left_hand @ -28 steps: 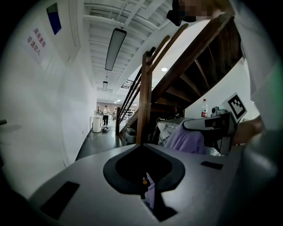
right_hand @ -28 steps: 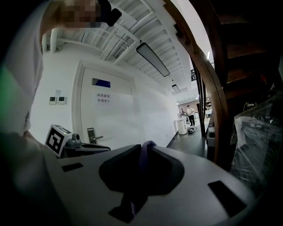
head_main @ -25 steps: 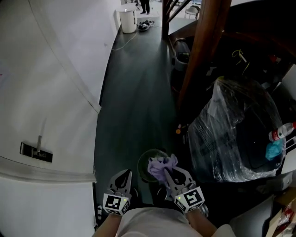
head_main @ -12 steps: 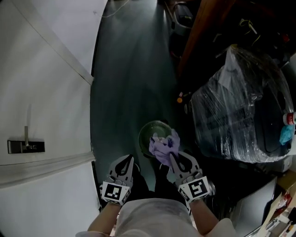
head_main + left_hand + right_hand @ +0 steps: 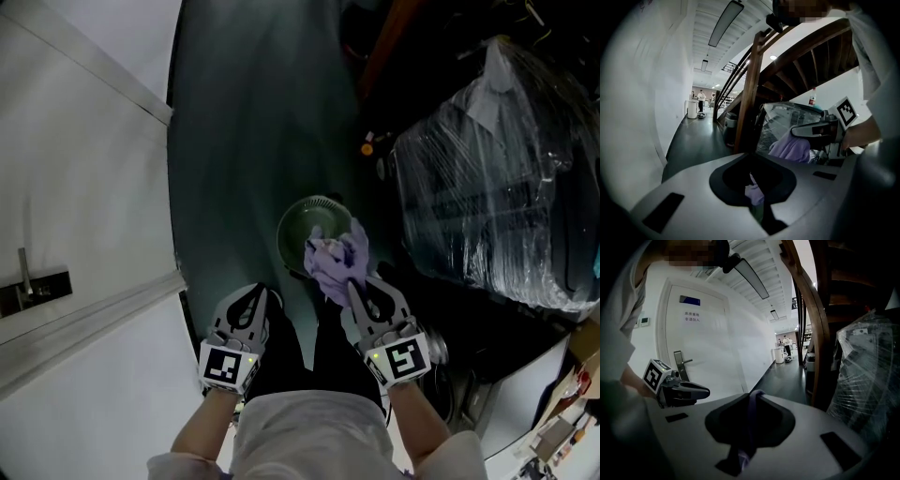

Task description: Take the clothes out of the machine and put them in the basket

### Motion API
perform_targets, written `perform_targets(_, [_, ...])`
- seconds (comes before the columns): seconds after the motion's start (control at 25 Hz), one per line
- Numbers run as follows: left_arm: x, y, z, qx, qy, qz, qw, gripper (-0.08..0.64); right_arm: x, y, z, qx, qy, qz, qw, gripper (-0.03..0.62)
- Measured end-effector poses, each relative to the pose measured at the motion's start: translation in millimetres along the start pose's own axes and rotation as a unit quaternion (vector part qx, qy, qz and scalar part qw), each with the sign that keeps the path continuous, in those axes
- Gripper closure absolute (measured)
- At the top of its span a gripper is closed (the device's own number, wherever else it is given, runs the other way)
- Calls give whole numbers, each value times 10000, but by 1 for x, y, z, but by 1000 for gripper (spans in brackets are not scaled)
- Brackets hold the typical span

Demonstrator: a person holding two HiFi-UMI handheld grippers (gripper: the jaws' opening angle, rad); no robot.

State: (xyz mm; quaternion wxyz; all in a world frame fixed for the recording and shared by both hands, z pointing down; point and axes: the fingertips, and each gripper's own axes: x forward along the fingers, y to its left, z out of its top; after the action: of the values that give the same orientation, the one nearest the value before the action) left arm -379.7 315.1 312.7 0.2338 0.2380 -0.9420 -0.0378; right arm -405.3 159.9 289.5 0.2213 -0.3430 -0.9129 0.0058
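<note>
lilac garment (image 5: pixel 336 261): pinched in the right gripper (image 5: pixel 356 286), bunched above the jaws; from the head view it lies over the near right rim of the basket (image 5: pixel 292 225); touching or not, cannot tell.
right jaws: closed on the garment, whose cloth runs down the seam between them.
left gripper (image 5: pixel 253 298): beside the right one, apart from it, low over the floor (image 5: pixel 244 131) at the basket's near left.
left jaws: drawn together on a small cloth piece (image 5: pixel 753 192), pale lilac with green below it.
basket: round, green, standing on the dark floor just ahead of the person's legs; its inside is dim and partly covered by the garment, so its contents cannot be made out.
open room: a clear strip of floor runs ahead past the basket.
left edge: white door (image 5: pixel 75 187) with a lever handle (image 5: pixel 23 281).
right edge: plastic-wrapped bundle (image 5: pixel 487 178) near the basket, and a wooden stair post (image 5: pixel 749 93) beyond.
</note>
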Motion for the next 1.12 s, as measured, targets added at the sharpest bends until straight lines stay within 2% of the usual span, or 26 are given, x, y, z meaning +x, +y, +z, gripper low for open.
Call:
perform_targets(0.32, [25,11,-46,-84,220,57,9997,538,26,-5,-51,87,313,131,9994,555])
perform_targets(0.56, [30,24,-91,-462,503,298,9972,538,42,-8,-90,192,563,282,9978,555])
perform_targets(1.12, [64,35,-170,-810,880,200,9926,538,89,-17,-184,504,1075,398,9921,555])
